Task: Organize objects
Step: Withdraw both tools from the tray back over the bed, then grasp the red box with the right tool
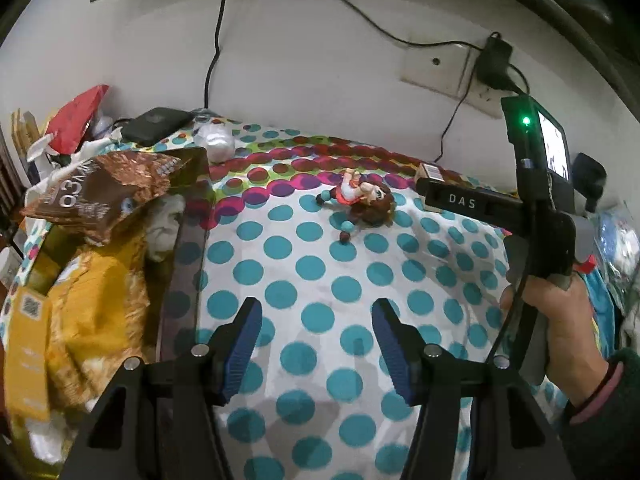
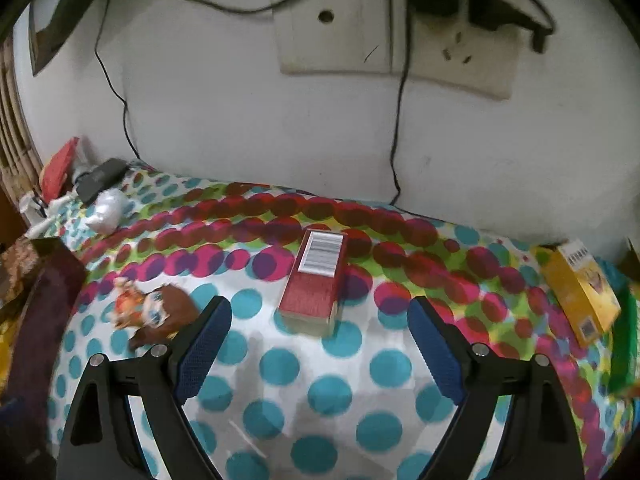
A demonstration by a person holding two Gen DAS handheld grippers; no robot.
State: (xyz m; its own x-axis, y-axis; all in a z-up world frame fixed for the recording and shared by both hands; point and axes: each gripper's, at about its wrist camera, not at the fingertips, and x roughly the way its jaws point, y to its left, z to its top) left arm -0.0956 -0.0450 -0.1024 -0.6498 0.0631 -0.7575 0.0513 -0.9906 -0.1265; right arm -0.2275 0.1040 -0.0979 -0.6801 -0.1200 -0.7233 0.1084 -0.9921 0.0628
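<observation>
Right hand-held gripper (image 2: 319,336) tilted down over red box (image 2: 316,286) (jaws apart, empty), left hand-held gripper (image 1: 317,336) likewise apart

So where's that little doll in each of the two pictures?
Left wrist view: the doll lies on the dotted cloth, upper middle, ahead of the open left gripper.
Right wrist view: the doll lies at left, blurred, just beyond the left finger of the open right gripper.
Shared landmark: the red box, right of the doll in both views.
</observation>
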